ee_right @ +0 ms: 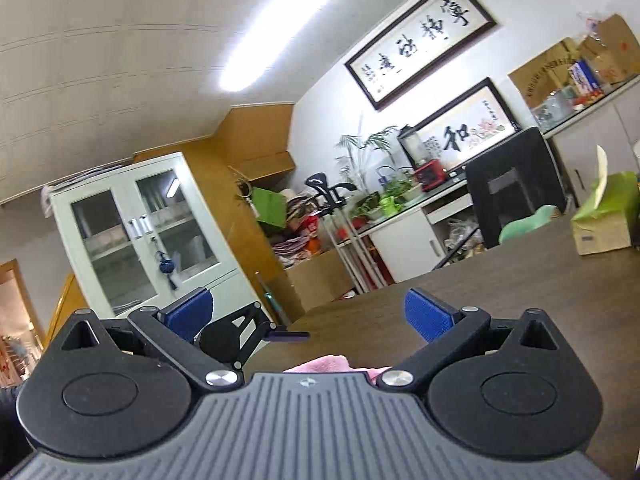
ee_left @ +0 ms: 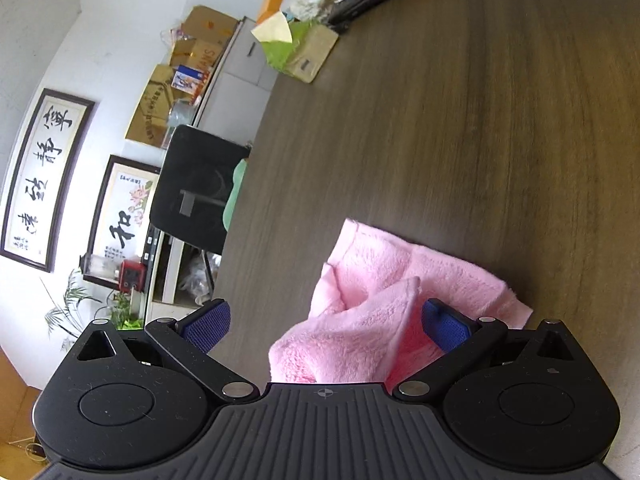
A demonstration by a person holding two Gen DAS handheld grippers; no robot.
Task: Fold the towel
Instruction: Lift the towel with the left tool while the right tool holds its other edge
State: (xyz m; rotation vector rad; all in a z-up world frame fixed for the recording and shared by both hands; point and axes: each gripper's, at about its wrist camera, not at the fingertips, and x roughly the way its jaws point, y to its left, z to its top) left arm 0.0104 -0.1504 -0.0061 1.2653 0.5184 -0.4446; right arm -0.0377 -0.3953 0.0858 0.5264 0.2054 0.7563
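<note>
The pink towel (ee_left: 384,312) lies bunched up on the brown tabletop (ee_left: 460,140), right in front of the left tongs (ee_left: 326,326). These tongs are spread wide and grip nothing. The towel sits between the two blue pads; a raised fold is right up against the pad (ee_left: 446,326) at 3 o'clock, but whether they touch is hard to tell. The other pad hangs out past the tabletop edge at 9 o'clock. The left tongs tip down at the tabletop.

In the right view, only a small strip of towel (ee_right: 320,362) peeks over the body of the right tongs (ee_right: 308,314). These tongs are wide too and hold nothing. They point almost level, out across the tabletop toward the room.

Farther off at 12 o'clock, a box (ee_left: 308,54) with green and yellow paper sits on the tabletop. A black chair (ee_left: 196,192) stands at the tabletop edge at 10 o'clock.
</note>
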